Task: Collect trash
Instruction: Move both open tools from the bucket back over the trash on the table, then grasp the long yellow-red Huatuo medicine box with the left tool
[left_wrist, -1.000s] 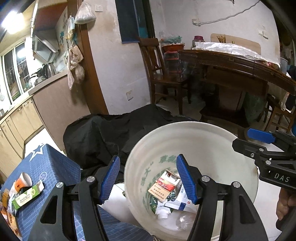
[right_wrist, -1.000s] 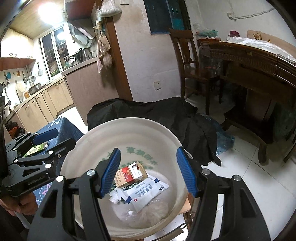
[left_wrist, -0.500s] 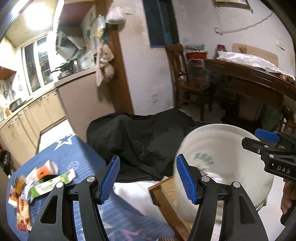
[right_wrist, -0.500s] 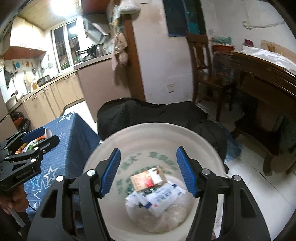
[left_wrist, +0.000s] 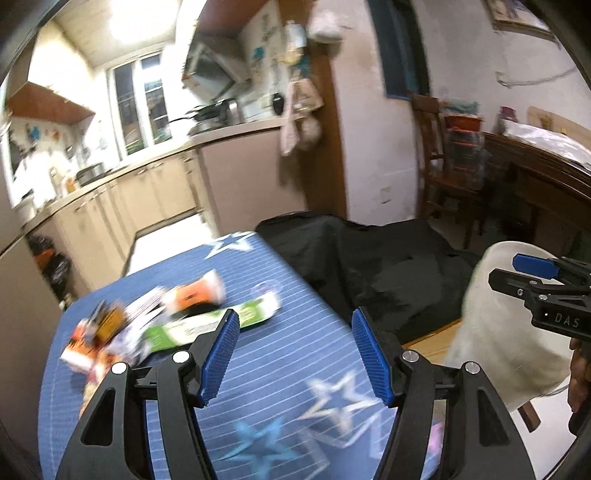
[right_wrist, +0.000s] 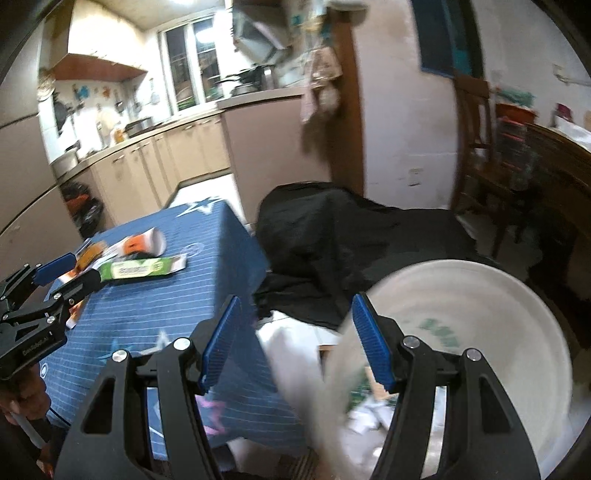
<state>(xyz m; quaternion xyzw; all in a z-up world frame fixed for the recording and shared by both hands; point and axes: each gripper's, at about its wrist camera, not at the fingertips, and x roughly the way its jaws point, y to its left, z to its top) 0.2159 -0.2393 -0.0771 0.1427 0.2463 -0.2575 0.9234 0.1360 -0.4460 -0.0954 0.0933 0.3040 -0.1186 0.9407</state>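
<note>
A pile of trash lies on the blue star-patterned tablecloth: a green and white box, an orange and white paper cup and several small packets. My left gripper hovers open over the cloth, just right of the green box, with nothing between its fingers. My right gripper is open too, above the gap between the table and the white bucket. The bucket holds cartons and wrappers, seen blurred at its bottom. In the right wrist view the green box and the cup lie far left.
A black cloth heap sits on the floor behind the table and bucket. Kitchen cabinets run along the left, a wooden chair and dark wooden furniture stand at the right. A hand holds the right gripper.
Both grippers have swung left, away from above the bucket toward the table. The trash pile has come into the middle of the left wrist view and the bucket has slid to the right edge.
</note>
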